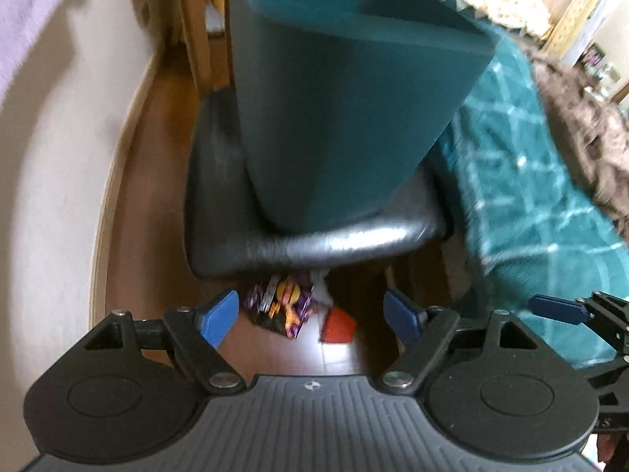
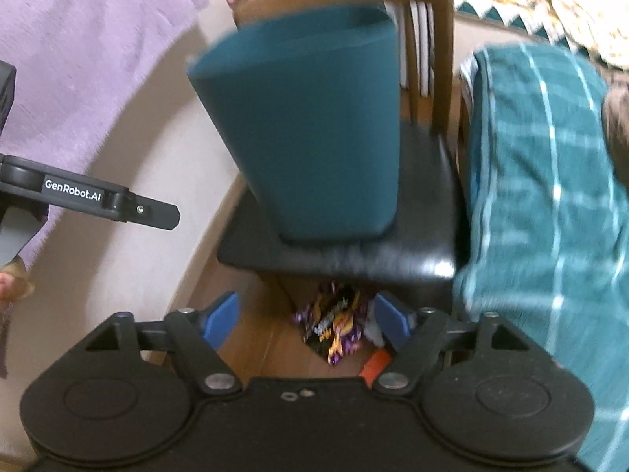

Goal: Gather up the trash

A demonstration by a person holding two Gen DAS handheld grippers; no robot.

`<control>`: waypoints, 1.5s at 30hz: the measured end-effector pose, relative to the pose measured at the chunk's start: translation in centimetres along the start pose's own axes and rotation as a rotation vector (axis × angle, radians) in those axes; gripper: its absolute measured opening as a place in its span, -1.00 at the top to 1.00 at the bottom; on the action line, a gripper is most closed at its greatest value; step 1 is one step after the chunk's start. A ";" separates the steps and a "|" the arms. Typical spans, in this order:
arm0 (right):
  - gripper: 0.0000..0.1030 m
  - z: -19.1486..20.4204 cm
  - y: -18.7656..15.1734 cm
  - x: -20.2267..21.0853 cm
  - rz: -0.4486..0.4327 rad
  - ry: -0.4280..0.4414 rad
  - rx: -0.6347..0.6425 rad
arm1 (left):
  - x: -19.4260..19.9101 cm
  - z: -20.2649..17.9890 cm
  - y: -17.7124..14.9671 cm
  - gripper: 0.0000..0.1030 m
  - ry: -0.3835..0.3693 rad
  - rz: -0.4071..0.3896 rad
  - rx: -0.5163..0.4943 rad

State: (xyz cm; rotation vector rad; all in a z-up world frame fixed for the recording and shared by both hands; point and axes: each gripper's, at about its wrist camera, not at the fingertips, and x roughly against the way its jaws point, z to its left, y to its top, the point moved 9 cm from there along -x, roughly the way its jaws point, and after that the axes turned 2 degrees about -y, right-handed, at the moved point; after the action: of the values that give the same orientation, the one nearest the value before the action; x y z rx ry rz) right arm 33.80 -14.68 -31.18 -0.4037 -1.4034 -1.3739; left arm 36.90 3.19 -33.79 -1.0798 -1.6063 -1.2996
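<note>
Below, on wooden floor (image 1: 165, 181) under a black chair seat (image 1: 306, 244): a purple-and-orange snack wrapper (image 1: 281, 306), beside a small red scrap (image 1: 339, 325) and a white scrap (image 2: 371, 332). On the seat, upright, a teal bin (image 1: 338, 110). Above the litter, left gripper (image 1: 310, 318) and right gripper (image 2: 306, 320), both spread wide, holding nothing. Teal blanket (image 2: 542, 181) at right.

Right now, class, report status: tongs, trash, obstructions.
Left tongs and right tongs open, empty. Snack wrapper on floor. Chair seat overhangs it.
</note>
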 end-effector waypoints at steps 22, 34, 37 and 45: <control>-0.86 -11.1 -21.7 -31.0 0.189 -0.070 -0.130 | -37.6 6.9 -14.5 -0.59 0.123 0.194 0.108; -0.84 -13.9 -26.6 -46.1 0.239 -0.065 -0.133 | -52.5 13.2 -17.5 -0.59 0.231 0.225 0.114; -0.84 -14.5 -26.9 -48.9 0.230 -0.091 -0.183 | -54.8 13.8 -17.6 -0.59 0.251 0.216 0.126; -0.78 -16.9 -28.0 -52.9 0.245 -0.195 -0.289 | -58.5 15.2 -17.7 -0.59 0.289 0.203 0.195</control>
State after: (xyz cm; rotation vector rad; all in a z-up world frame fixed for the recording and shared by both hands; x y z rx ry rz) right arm 37.35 -14.69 -93.24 -0.8906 -1.2624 -1.3631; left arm 38.37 8.28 -96.57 -0.8666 -1.3399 -1.0843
